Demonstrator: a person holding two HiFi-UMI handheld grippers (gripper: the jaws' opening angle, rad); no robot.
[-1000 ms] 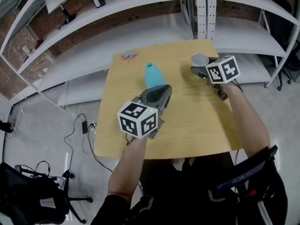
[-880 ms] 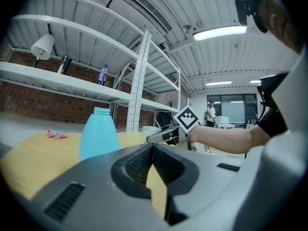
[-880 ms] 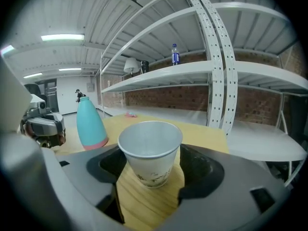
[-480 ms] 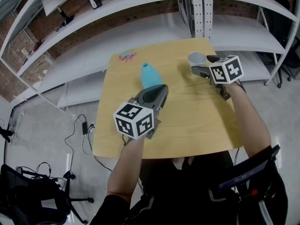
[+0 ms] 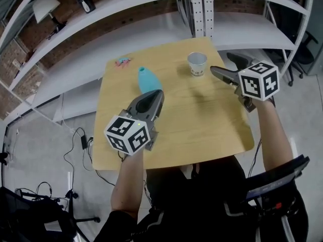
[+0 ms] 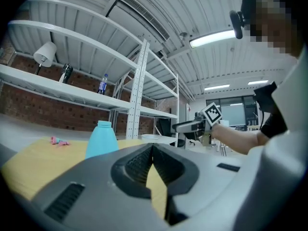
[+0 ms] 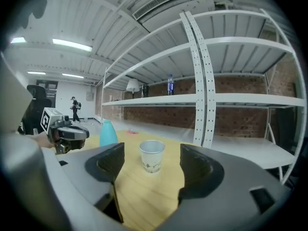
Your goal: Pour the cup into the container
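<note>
A white paper cup [image 5: 197, 63] stands upright on the wooden table [image 5: 202, 130], near its far right side. My right gripper [image 5: 222, 64] is just right of the cup, open and holding nothing. In the right gripper view the cup [image 7: 152, 156] stands ahead of the wide jaws, apart from both pads. The blue container [image 5: 147, 79], a bottle with a narrow open neck, stands left of centre. My left gripper [image 5: 150, 99] sits just in front of it, shut and holding nothing. The left gripper view shows the container [image 6: 102, 138] beyond the shut jaws.
A small pink object [image 5: 122, 62] lies at the table's far left corner. White metal shelving [image 5: 202, 14] stands behind the table, with a lamp [image 5: 44, 5] on a shelf. Cables [image 5: 75, 145] lie on the floor to the left.
My right gripper, which was around the cup, has let it go and drawn back to the right. The cup stands alone on the table. The left gripper stays near the container.
</note>
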